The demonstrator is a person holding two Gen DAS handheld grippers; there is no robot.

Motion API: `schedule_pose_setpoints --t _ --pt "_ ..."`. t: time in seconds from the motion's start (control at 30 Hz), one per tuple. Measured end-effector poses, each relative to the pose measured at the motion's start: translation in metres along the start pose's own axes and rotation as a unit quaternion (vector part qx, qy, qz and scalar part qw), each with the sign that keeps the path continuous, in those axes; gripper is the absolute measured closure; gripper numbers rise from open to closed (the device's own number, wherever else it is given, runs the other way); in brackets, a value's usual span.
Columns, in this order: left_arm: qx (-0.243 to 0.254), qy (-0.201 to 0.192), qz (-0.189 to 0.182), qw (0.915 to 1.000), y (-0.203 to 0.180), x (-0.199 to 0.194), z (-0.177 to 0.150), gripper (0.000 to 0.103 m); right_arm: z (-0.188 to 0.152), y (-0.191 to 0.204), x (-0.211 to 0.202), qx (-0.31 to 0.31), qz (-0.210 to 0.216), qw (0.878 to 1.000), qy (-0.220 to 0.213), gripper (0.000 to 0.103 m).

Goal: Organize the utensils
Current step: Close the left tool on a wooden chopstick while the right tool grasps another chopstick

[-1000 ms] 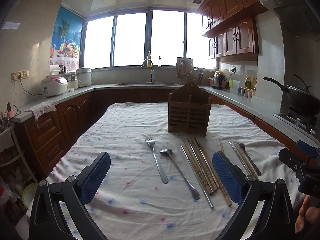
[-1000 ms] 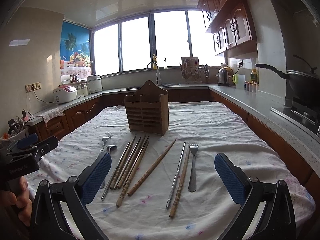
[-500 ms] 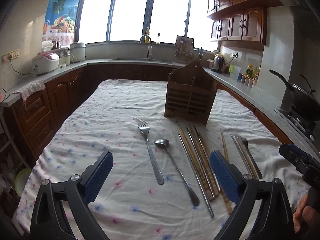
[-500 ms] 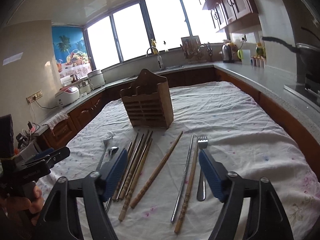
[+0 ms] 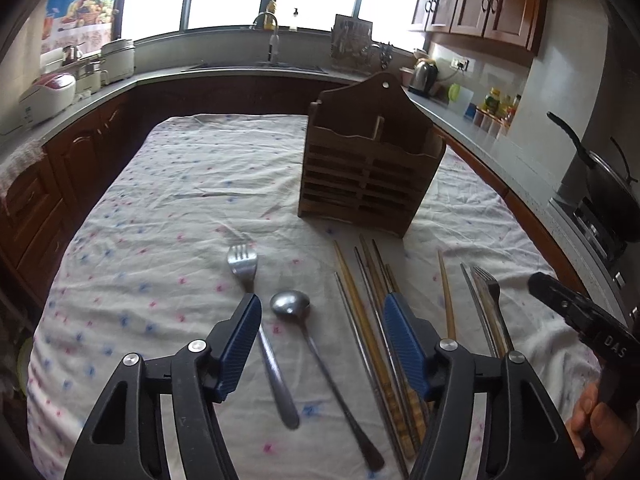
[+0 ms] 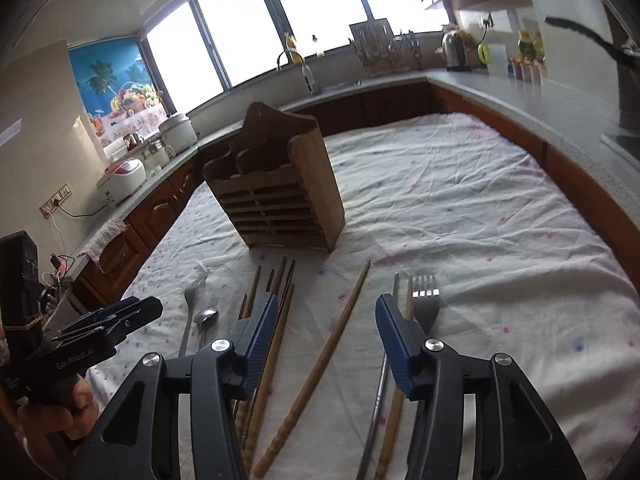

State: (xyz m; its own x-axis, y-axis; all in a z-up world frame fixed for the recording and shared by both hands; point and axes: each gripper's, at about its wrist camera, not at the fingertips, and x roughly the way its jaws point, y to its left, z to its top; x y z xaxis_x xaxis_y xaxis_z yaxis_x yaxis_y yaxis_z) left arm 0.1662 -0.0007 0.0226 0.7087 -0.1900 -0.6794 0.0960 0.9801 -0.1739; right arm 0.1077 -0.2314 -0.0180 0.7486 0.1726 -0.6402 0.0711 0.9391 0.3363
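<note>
A slatted wooden utensil holder (image 5: 372, 168) (image 6: 280, 196) stands on the cloth-covered table (image 5: 160, 208). In front of it lie a fork (image 5: 242, 260), a spoon (image 5: 290, 304), a bundle of chopsticks (image 5: 372, 280) (image 6: 280, 280), one separate wooden chopstick (image 6: 344, 320), a metal chopstick (image 6: 395, 288) and a second fork (image 6: 426, 300). My left gripper (image 5: 320, 304) hovers over the spoon, jaws closing and pressing on nothing. My right gripper (image 6: 327, 302) hovers over the separate wooden chopstick, jaws also closing, pads clear of it.
Dark wooden cabinets and grey counters ring the table on three sides. A rice cooker (image 5: 48, 92) sits at the left, a sink tap (image 5: 272, 36) at the back, a kettle (image 5: 424, 74) and a black wok (image 5: 612, 196) at the right.
Both grippers have moved forward towards the utensils and tipped downward. The jaws of both have narrowed from wide open. Nothing has been picked up.
</note>
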Motion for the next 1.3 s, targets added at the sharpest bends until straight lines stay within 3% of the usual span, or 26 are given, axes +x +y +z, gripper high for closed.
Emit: schedule_pose_setpoints --t 0.13,0.4,0.63,0.7,0.9,1.0,1.13,1.3 --pt "0.003 0.014 -0.006 0.9999 -0.001 0.023 0.015 0.042 0.009 -0.003 0.028 0.007 0.005 0.999 0.033 0.058" --pt "-0.004 0.070 -0.018 0.9973 0.003 0.090 0.042 0.059 0.015 -0.013 0.080 0.004 -0.025 0.996 0.091 0.065" --pt "0.014 0.119 -0.024 0.9925 -0.003 0.142 0.059 0.063 0.022 -0.023 0.106 0.014 -0.039 0.993 0.112 0.074" --pt "0.016 0.132 -0.024 0.9909 -0.005 0.154 0.061 0.068 0.021 -0.024 0.112 0.013 -0.046 0.992 0.120 0.078" --pt "0.027 0.169 -0.024 0.9850 -0.009 0.187 0.062 0.083 0.024 -0.015 0.120 -0.012 -0.061 0.990 0.122 0.079" --pt "0.044 0.165 -0.015 0.9852 -0.017 0.193 0.064 0.086 0.024 -0.010 0.123 -0.030 -0.069 0.990 0.122 0.080" --pt "0.057 0.162 -0.008 0.9851 -0.026 0.200 0.065 0.096 0.025 -0.009 0.126 -0.040 -0.078 0.988 0.123 0.093" --pt "0.061 0.161 -0.014 0.9850 -0.034 0.204 0.062 0.098 0.025 -0.015 0.124 -0.017 -0.055 0.991 0.122 0.097"
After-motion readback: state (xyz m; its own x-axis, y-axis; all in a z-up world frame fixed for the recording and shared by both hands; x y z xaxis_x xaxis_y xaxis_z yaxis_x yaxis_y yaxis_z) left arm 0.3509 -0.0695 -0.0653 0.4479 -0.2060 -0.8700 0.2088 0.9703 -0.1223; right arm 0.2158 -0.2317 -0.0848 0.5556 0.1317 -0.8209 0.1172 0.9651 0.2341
